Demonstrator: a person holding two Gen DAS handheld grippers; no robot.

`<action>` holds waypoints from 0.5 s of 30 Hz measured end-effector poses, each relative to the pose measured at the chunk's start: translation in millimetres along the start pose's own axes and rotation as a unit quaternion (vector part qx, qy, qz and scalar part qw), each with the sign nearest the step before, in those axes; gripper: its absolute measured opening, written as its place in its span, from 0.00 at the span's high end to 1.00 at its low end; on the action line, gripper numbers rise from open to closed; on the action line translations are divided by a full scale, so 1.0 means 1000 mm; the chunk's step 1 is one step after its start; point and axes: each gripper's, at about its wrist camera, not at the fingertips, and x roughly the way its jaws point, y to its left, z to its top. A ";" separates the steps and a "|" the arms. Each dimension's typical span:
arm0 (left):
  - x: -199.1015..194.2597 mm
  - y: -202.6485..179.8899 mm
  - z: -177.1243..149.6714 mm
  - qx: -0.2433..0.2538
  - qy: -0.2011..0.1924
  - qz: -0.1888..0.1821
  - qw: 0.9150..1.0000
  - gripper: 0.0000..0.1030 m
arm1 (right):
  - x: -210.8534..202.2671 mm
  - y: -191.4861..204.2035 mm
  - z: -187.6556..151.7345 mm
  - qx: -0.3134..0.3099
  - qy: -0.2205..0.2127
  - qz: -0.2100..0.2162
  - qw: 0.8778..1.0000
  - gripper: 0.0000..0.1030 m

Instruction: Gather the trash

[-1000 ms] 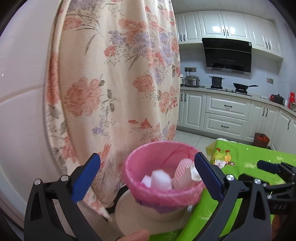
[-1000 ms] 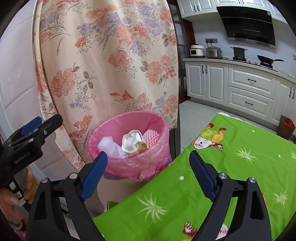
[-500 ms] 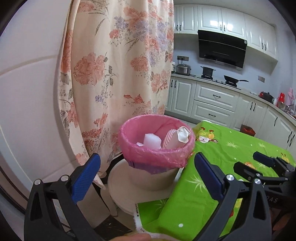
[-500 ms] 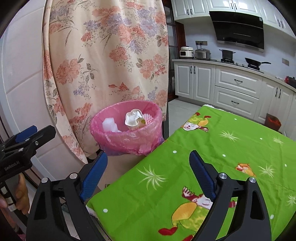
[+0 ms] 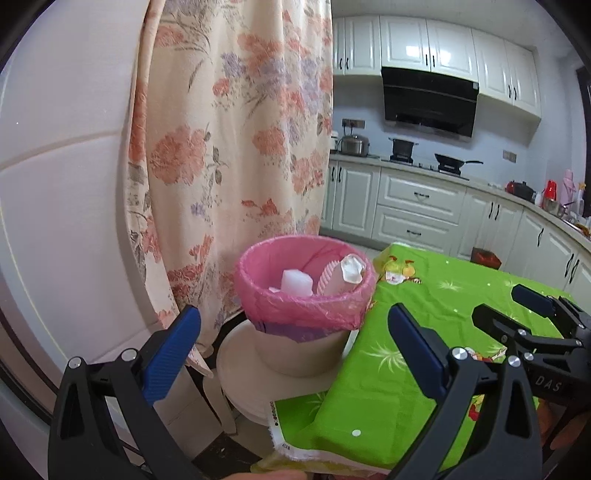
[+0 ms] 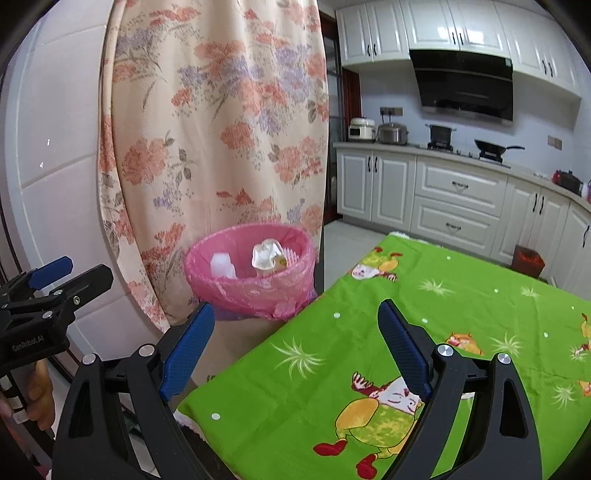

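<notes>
Inside the pink-lined bin (image 5: 306,295), white scraps (image 5: 296,282) lie; left tongs (image 5: 291,332) and right tongs (image 6: 295,343) spread, empty.

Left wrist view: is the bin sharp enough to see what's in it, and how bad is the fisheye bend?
Left wrist: the pink-lined bin is sharp, white scraps visible; wall lines bow strongly near the edges. Right wrist: equally sharp on the bin, corners vignetted black, mild glare on upper cabinets.
</notes>
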 end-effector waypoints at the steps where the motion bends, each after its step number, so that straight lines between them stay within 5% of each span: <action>1: -0.002 -0.001 0.000 0.002 -0.002 -0.002 1.000 0.05 | -0.001 0.000 0.000 0.001 -0.003 0.001 1.000 0.18; 15: -0.006 -0.004 -0.010 0.010 -0.033 0.001 0.999 0.05 | -0.009 0.001 -0.001 0.010 -0.029 0.014 0.999 0.18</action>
